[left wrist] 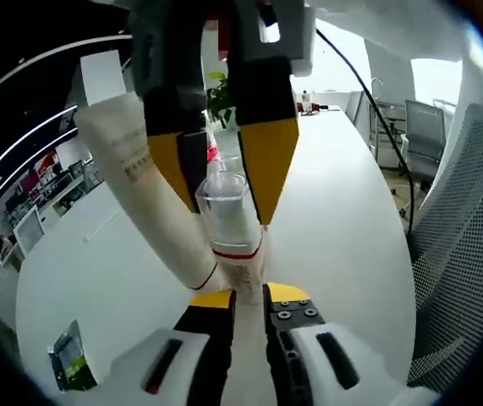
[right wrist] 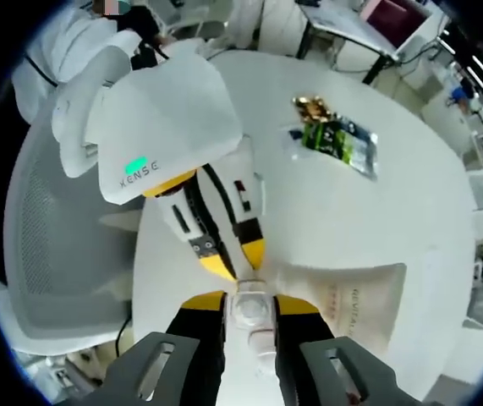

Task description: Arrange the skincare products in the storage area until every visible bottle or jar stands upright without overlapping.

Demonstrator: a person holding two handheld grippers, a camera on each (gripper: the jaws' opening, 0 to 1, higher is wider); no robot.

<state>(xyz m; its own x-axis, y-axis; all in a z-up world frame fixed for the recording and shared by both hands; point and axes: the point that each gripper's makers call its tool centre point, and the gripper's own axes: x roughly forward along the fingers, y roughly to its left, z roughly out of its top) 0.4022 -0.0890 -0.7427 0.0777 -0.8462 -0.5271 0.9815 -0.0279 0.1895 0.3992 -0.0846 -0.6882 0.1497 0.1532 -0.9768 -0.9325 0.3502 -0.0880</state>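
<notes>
A small bottle [left wrist: 231, 233] with a clear cap and a red ring is held between both grippers above the white table [left wrist: 343, 220]. My left gripper [left wrist: 249, 296] is shut on its white lower end. My right gripper [left wrist: 228, 207] comes in from the top, its yellow jaws shut on the clear cap. In the right gripper view, the cap [right wrist: 249, 317] sits between my right gripper [right wrist: 249, 306], and the left gripper [right wrist: 239, 262] reaches in from the upper left. A cream tube [left wrist: 139, 178] with printed text runs alongside the bottle and touches it; the tube [right wrist: 368, 313] appears at the right.
Green and black sachets [right wrist: 334, 139] lie on the table [right wrist: 393, 220]; one sachet [left wrist: 72, 368] is near its edge. Grey mesh chairs [left wrist: 461, 254] [right wrist: 46, 228] stand beside the table. A potted plant [left wrist: 220, 93] and a small bottle [left wrist: 306, 101] stand at the far end. A person in white [right wrist: 55, 59] is nearby.
</notes>
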